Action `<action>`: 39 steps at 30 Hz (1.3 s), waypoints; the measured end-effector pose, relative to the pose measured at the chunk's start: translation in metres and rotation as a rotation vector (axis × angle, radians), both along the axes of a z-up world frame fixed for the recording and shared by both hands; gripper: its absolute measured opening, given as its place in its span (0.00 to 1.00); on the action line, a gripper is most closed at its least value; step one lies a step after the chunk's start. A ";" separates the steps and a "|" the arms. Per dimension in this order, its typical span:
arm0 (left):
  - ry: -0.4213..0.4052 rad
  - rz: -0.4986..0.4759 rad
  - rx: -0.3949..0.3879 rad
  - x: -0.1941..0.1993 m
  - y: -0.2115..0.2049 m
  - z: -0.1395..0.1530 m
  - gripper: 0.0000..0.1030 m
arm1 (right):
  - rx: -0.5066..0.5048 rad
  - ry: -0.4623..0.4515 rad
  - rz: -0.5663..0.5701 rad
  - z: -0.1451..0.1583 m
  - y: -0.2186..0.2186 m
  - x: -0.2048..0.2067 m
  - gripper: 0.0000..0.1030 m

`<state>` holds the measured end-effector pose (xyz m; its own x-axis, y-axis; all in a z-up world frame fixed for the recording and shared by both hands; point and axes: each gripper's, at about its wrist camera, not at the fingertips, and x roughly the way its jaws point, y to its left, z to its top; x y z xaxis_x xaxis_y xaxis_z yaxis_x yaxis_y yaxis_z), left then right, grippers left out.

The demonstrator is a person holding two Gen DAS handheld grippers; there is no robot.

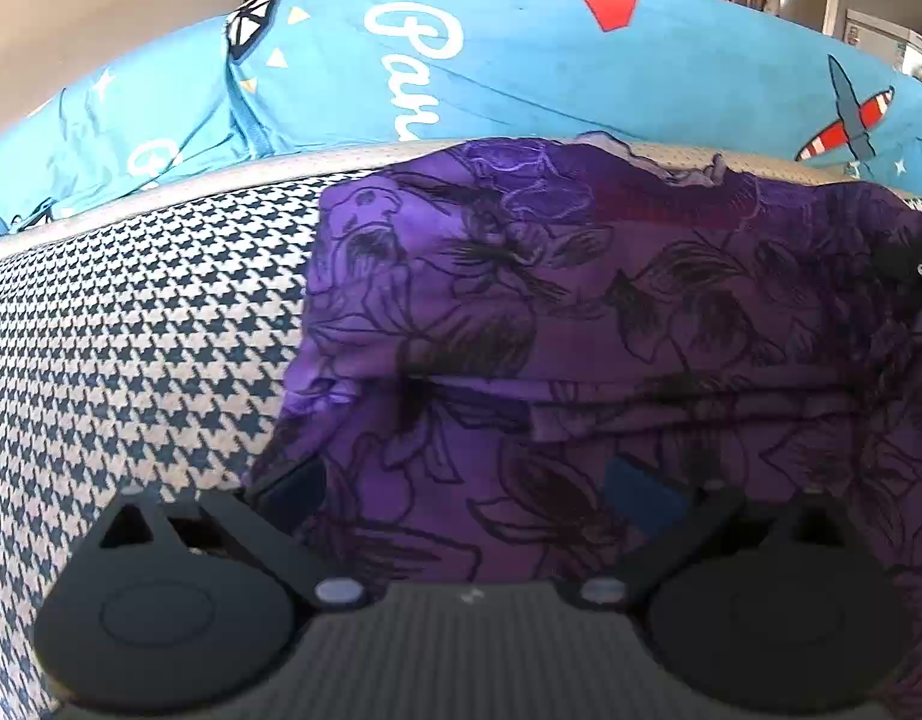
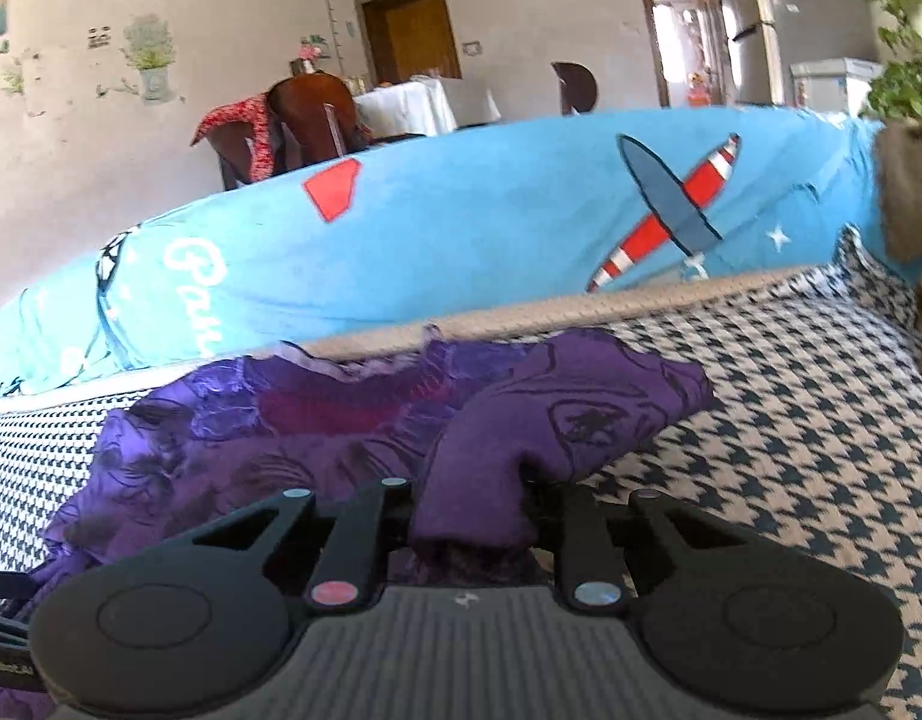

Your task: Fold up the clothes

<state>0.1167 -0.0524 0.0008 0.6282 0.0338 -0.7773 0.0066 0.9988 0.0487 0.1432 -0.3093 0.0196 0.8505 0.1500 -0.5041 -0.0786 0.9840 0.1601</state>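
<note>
Nearest the right wrist camera, the right claw (image 2: 470, 516) is clenched on a bunched fold of one purple floral garment (image 2: 317, 432), with cloth pinched between its fingers. One garment only is counted; it lies crumpled on a houndstooth-covered surface (image 2: 791, 420), its far edge touching the beige border. Left claw (image 1: 461, 480) stands released, its two blue-padded fingers (image 1: 641, 498) spread apart over the same garment (image 1: 581, 312), nothing pinched between them. One blue printed cover (image 2: 461, 228) rises directly behind the garment and blocks the view beyond. Farther back: one wooden chair (image 2: 317, 114), one white-clothed table (image 2: 413, 105), two doors, one potted plant (image 2: 905, 60) at right.
</note>
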 end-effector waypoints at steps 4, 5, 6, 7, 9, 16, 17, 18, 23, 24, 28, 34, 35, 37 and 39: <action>-0.008 0.022 -0.003 -0.002 0.011 0.005 1.00 | -0.019 -0.021 0.033 0.006 0.023 0.002 0.18; -0.011 0.030 -0.004 -0.003 0.015 0.007 1.00 | -0.023 -0.027 0.043 0.008 0.030 0.003 0.18; -0.014 0.040 -0.006 -0.004 0.019 0.009 1.00 | -0.026 -0.033 0.053 0.009 0.037 0.004 0.18; -0.017 0.052 -0.007 -0.004 0.024 0.011 1.00 | -0.032 -0.042 0.065 0.012 0.045 0.004 0.18; -0.021 0.082 -0.016 -0.005 0.035 0.015 1.00 | -0.043 -0.062 0.095 0.016 0.063 0.005 0.18; -0.040 0.218 -0.036 -0.008 0.081 0.031 1.00 | -0.062 -0.127 0.242 0.029 0.141 0.008 0.18; -0.041 0.235 -0.038 -0.009 0.087 0.033 1.00 | -0.061 -0.128 0.262 0.028 0.152 0.009 0.18; -0.041 0.250 -0.038 -0.010 0.093 0.034 1.00 | -0.058 -0.126 0.281 0.026 0.163 0.011 0.17; -0.030 0.308 -0.031 -0.012 0.114 0.032 1.00 | -0.065 -0.127 0.377 0.009 0.211 0.017 0.17; -0.025 0.315 -0.033 -0.013 0.118 0.031 1.00 | -0.079 -0.130 0.395 0.005 0.220 0.017 0.18; 0.000 0.339 -0.020 -0.011 0.126 0.027 1.00 | -0.076 -0.087 0.430 -0.018 0.240 0.026 0.23; 0.000 0.375 -0.042 -0.011 0.136 0.029 1.00 | -0.036 -0.041 0.478 -0.032 0.242 0.033 0.41; -0.001 0.380 -0.046 -0.012 0.137 0.029 1.00 | -0.017 -0.041 0.486 -0.030 0.240 0.033 0.43; -0.003 0.390 -0.051 -0.011 0.138 0.030 1.00 | 0.013 -0.048 0.497 -0.024 0.236 0.031 0.49; -0.008 0.400 -0.051 -0.010 0.139 0.032 1.00 | 0.026 -0.050 0.503 -0.017 0.234 0.029 0.54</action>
